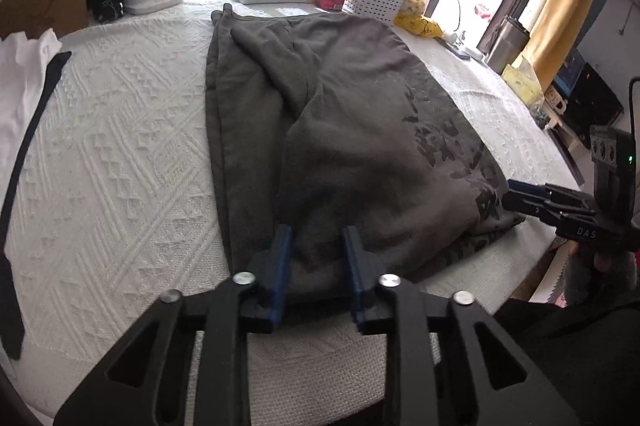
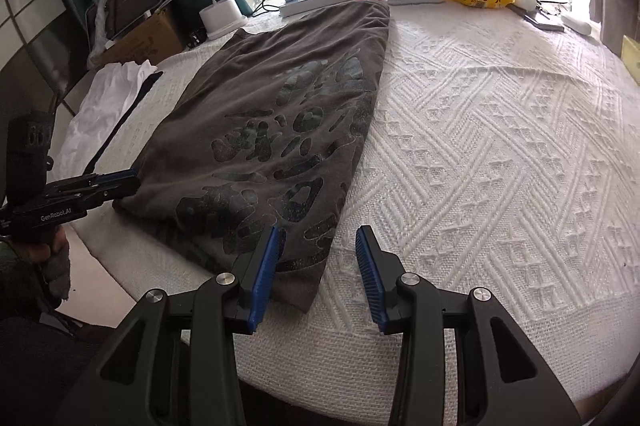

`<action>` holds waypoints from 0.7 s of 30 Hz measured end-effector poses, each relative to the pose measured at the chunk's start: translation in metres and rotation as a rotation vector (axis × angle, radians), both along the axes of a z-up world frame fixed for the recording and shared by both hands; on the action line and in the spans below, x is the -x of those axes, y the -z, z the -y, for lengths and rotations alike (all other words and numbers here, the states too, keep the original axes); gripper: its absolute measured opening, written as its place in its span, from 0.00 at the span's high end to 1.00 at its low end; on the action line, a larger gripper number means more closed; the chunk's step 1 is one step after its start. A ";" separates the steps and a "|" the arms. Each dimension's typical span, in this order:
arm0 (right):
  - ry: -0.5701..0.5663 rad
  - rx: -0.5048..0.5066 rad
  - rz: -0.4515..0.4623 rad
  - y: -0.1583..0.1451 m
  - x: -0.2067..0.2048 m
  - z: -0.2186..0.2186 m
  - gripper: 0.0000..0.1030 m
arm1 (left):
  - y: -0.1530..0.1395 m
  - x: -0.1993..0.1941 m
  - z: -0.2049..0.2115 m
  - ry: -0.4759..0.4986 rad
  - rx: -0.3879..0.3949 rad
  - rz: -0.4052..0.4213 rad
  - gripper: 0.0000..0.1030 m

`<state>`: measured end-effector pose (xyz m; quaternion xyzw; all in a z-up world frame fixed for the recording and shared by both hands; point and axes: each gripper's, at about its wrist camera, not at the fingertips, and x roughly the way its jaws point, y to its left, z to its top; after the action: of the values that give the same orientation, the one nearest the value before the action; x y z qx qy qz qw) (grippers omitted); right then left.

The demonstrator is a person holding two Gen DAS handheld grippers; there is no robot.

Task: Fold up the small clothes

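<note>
The grey printed T-shirt (image 2: 276, 114) lies flat on the white textured table cover (image 2: 500, 146), sides already folded in. Both the left gripper (image 1: 316, 258) and right gripper (image 2: 318, 254) hover open over the near hem, gripping nothing. Next up, I'd guess: pinch both corners and fold lengthwise.

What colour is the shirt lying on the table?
Dark grey-brown, with a cracked black print on the shirt; the right wrist view shows it best.
</note>
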<state>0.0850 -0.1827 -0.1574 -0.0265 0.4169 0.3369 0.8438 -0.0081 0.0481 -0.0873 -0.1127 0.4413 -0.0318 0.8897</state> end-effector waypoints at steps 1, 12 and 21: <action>0.003 -0.001 0.008 0.000 0.001 0.000 0.59 | -0.001 0.001 0.000 0.011 0.003 -0.003 0.99; 0.014 0.127 0.119 -0.005 0.015 -0.003 1.00 | -0.026 0.024 -0.009 -0.011 0.021 0.084 0.99; 0.066 0.120 0.089 0.004 0.019 0.017 1.00 | 0.001 0.023 -0.009 0.033 0.004 -0.016 0.99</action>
<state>0.0663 -0.1999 -0.1616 -0.0782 0.3992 0.2819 0.8689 -0.0312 0.0571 -0.0881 -0.1076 0.4500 -0.0463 0.8853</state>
